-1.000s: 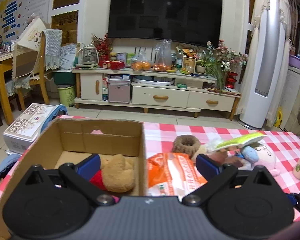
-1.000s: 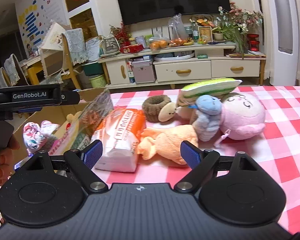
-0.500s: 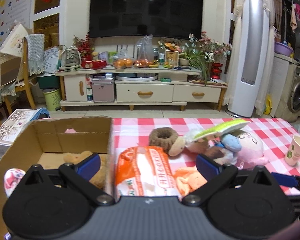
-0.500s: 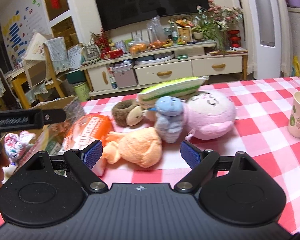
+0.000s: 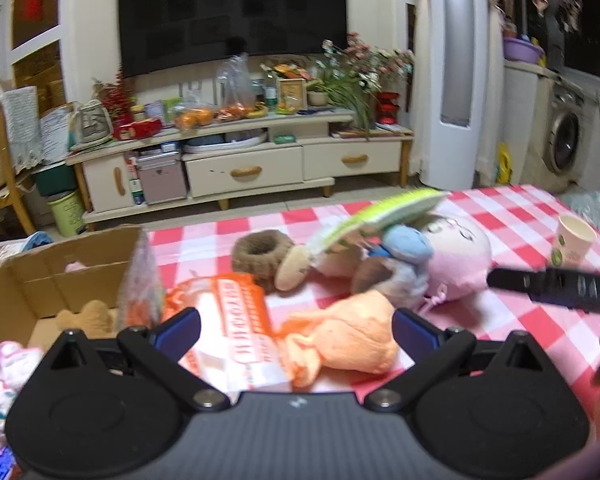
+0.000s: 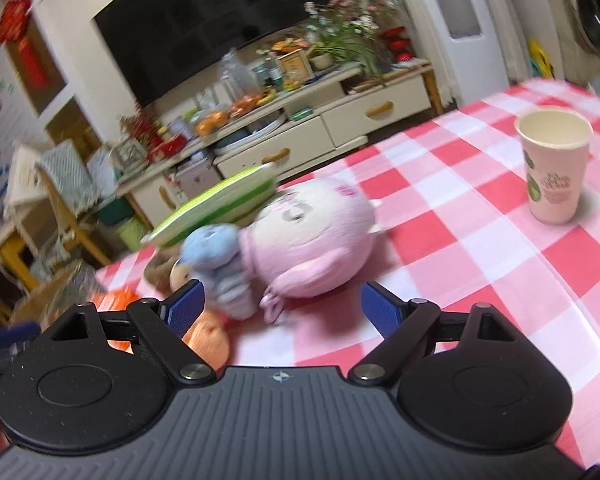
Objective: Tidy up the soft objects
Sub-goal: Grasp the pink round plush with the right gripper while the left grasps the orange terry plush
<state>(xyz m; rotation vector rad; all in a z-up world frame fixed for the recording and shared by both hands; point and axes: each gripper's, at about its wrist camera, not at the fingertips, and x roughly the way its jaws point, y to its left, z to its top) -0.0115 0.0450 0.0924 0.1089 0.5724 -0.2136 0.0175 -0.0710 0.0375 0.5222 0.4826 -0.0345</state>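
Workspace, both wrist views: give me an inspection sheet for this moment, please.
Surface: table under a red-and-white checked cloth.
Job's things: pink plush, small blue plush, orange plush, brown ring plush and green striped cushion heaped on the cloth; tan plush inside the cardboard box.
Clutter: orange packet beside the box; paper cup standing upright, apart from the heap.
Grippers: left gripper open, empty; right gripper open, empty.
Cables: nothing seen.
Surroundings: television above a crowded cabinet.
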